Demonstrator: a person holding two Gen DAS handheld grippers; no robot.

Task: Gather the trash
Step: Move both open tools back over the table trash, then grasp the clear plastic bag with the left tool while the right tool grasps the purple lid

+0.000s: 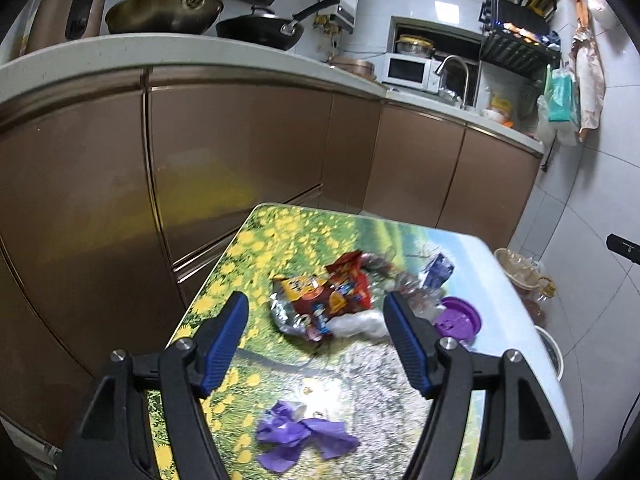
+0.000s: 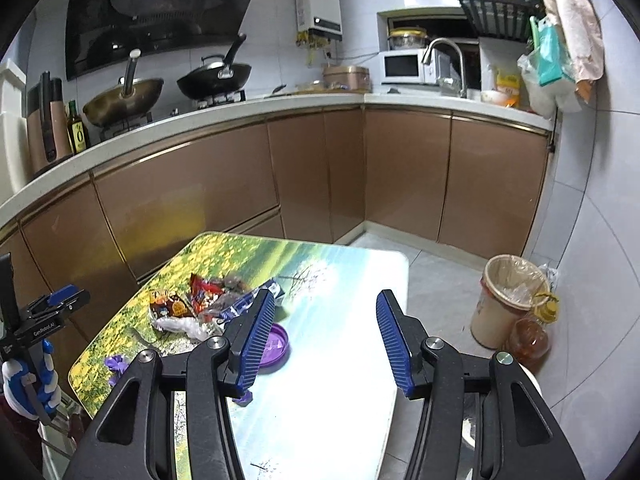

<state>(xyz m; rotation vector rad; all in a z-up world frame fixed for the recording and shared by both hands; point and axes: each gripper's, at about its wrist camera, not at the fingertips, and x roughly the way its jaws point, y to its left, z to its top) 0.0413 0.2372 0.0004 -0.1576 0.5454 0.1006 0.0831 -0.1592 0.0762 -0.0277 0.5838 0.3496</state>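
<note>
The left gripper (image 1: 316, 312) is hovering above the table (image 1: 480, 264) with its jaws spread wide and nothing between them. Seen from the left wrist, the red snack wrapper (image 1: 344, 288) is lying on the table in line with the gap between the jaws, beyond the fingertips and not touching either blue pad. A silvery foil wrapper (image 1: 292, 316) is lying against the red snack wrapper on its near left side, and a crumpled white plastic piece (image 1: 360, 324) is sitting just beside the red snack wrapper on its near right. The purple lid (image 1: 456, 318) is resting to the right of the red snack wrapper, partly hidden behind the right finger. A crumpled purple wrapper (image 1: 300, 436) is lying nearer than the red snack wrapper, low between the finger arms, well short of the tips.

The right gripper (image 2: 326, 304) is also holding its jaws wide apart, gripping nothing, over the bare part of the table. From the right wrist, the red snack wrapper (image 2: 200, 286) is lying left of the jaws, outside the gap, with the purple lid (image 2: 276, 344) to its right, half covered by the left finger. The trash bin (image 2: 504, 308), lined with a thin bag, is standing on the floor far right of the red snack wrapper, off the table's edge.
</note>
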